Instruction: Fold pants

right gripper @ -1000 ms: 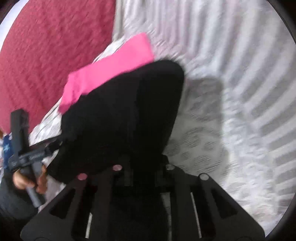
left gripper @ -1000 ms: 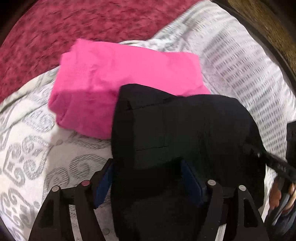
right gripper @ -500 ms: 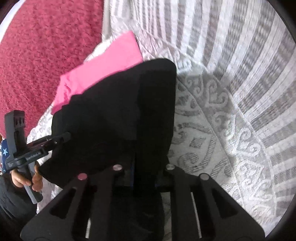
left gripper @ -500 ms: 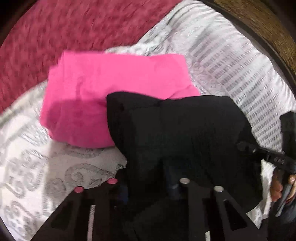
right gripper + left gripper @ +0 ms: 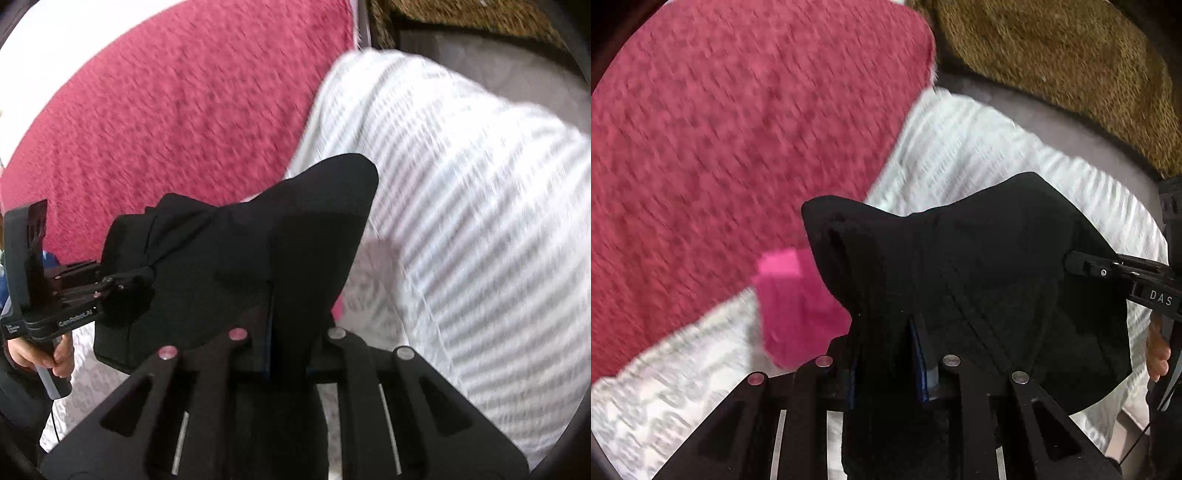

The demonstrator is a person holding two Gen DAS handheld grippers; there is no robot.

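Observation:
The folded black pants [image 5: 979, 280] hang in the air between my two grippers, above the white patterned bedspread [image 5: 979, 147]. My left gripper [image 5: 886, 354] is shut on one edge of the pants. My right gripper [image 5: 286, 332] is shut on the other edge; it also shows in the left wrist view [image 5: 1082, 264], and the left gripper shows in the right wrist view [image 5: 129, 284]. In the right wrist view the pants [image 5: 258, 251] hide most of what lies below. A folded pink garment [image 5: 794, 306] lies on the bedspread under the pants.
A dark red textured blanket [image 5: 738, 147] covers the far left of the bed. A brown carpet [image 5: 1071, 55] lies beyond the bed's edge at the top right. The striped part of the bedspread [image 5: 480, 221] stretches to the right.
Both grippers have lifted the black pants up and forward over the pink garment, which now shows only as a small patch. The left gripper closed on the pants.

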